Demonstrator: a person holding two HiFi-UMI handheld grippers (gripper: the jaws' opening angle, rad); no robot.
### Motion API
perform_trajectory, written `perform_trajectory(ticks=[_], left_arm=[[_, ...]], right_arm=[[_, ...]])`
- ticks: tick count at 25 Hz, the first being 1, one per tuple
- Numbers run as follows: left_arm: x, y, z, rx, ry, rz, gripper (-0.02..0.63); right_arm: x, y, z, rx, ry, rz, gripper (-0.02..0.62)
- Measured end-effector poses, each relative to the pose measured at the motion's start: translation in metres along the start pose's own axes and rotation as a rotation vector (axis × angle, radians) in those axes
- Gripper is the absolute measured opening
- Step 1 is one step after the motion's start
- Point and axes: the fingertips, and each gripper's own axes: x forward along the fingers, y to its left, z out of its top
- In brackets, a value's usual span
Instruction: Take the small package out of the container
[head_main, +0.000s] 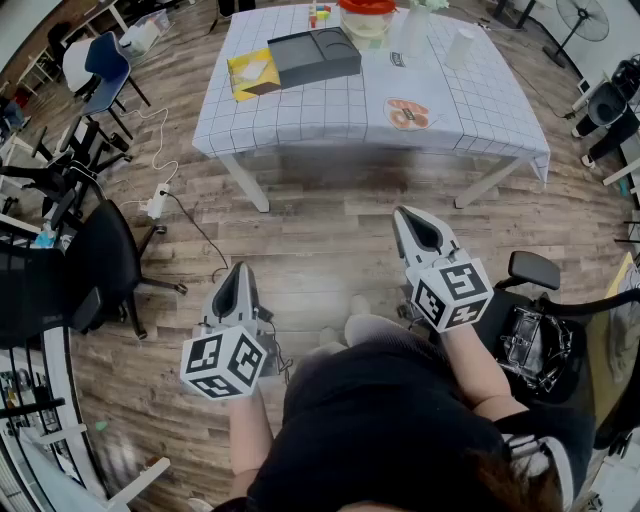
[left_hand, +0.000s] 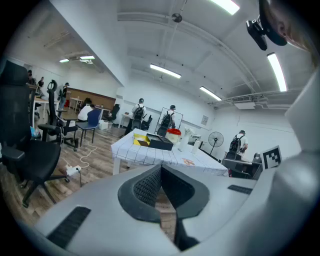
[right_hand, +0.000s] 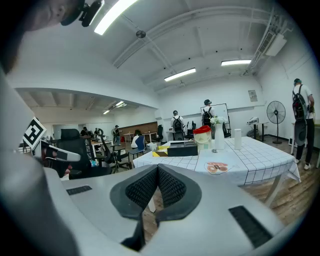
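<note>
A dark grey open container (head_main: 313, 55) stands on the far table (head_main: 300, 120), which has a white checked cloth. I cannot make out what lies inside it. A small flat package with a doughnut print (head_main: 407, 114) lies on the cloth to the container's right. My left gripper (head_main: 240, 270) and right gripper (head_main: 406, 214) hang low over the wood floor, well short of the table. Both are shut with nothing between the jaws. The left gripper view shows its shut tips (left_hand: 161, 168) and the container (left_hand: 161, 144). The right gripper view shows the same of the right gripper (right_hand: 157, 168), the container (right_hand: 182, 149) and the package (right_hand: 216, 167).
A yellow box (head_main: 252, 72) touches the container's left side. A red-lidded tub (head_main: 366, 15), a white vase (head_main: 412, 30) and a white roll (head_main: 458, 45) stand at the table's back. Office chairs (head_main: 95, 265) and a power strip (head_main: 157, 200) are at the left, another chair (head_main: 530, 300) at the right.
</note>
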Motion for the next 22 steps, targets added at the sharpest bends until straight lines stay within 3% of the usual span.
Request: perform_trajectory(ticks=[12, 22], left_arm=[[0.069, -0.027, 0.022, -0.01, -0.068, 0.013, 0.026], [0.135, -0.055, 0.025, 0.0, -0.014, 0.007, 0.026]], right_arm=[[0.062, -0.053, 0.004, -0.037, 0.019, 0.059, 0.015], [0.099, -0.096, 0.003, -0.018, 0.038, 0.127, 0.015]])
